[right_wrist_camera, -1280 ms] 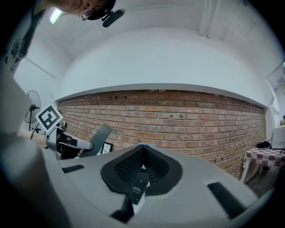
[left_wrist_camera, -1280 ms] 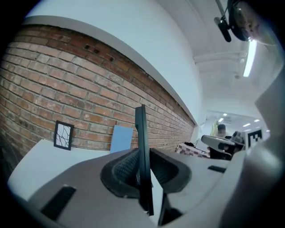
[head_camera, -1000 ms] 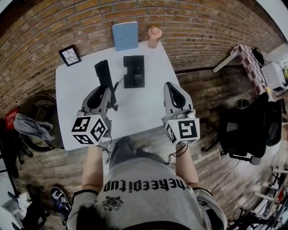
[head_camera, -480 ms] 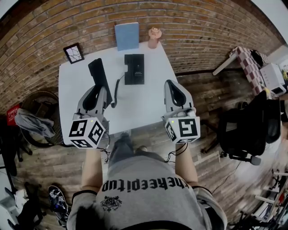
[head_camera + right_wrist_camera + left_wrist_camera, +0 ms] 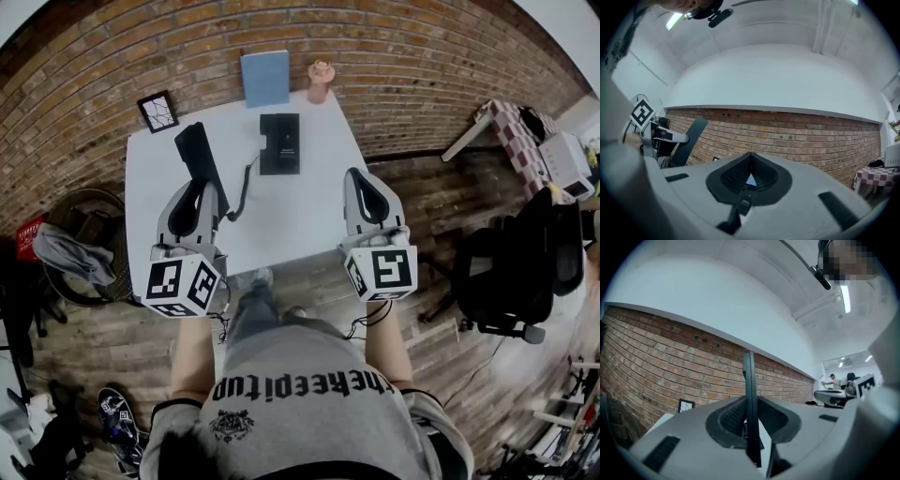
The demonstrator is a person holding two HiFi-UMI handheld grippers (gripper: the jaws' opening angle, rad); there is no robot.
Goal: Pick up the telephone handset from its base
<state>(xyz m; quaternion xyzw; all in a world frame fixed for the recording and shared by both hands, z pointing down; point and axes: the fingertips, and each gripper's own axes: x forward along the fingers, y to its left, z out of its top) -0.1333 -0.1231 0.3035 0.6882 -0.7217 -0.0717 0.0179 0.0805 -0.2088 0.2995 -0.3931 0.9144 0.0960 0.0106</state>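
The person in a grey printed T-shirt (image 5: 300, 412) is standing at the near edge of a white table (image 5: 291, 225), holding one gripper in each hand. At 10 o'clock from the shirt, the left gripper (image 5: 200, 187) is clamping its jaws on the black telephone handset (image 5: 195, 150). In the left gripper view the handset is standing on edge between the two pads, both pressing against its flat sides. From the jaws it is reaching toward 11 o'clock over the table, clear of its base. At 2 o'clock from the shirt, the right gripper (image 5: 360, 178) is hovering at the table's right edge with its jaws drawn together and nothing between them. A dark cord (image 5: 244, 183) is running from the handset toward 1 o'clock, to the black telephone base (image 5: 279, 145), which is lying flat near the table's far side, apart from the handset. Beyond it, a blue book (image 5: 265, 78) and a small pink pot (image 5: 321, 80) are standing against the brick wall (image 5: 394, 56). A black picture frame (image 5: 157, 112) is leaning at the table's 11 o'clock corner.
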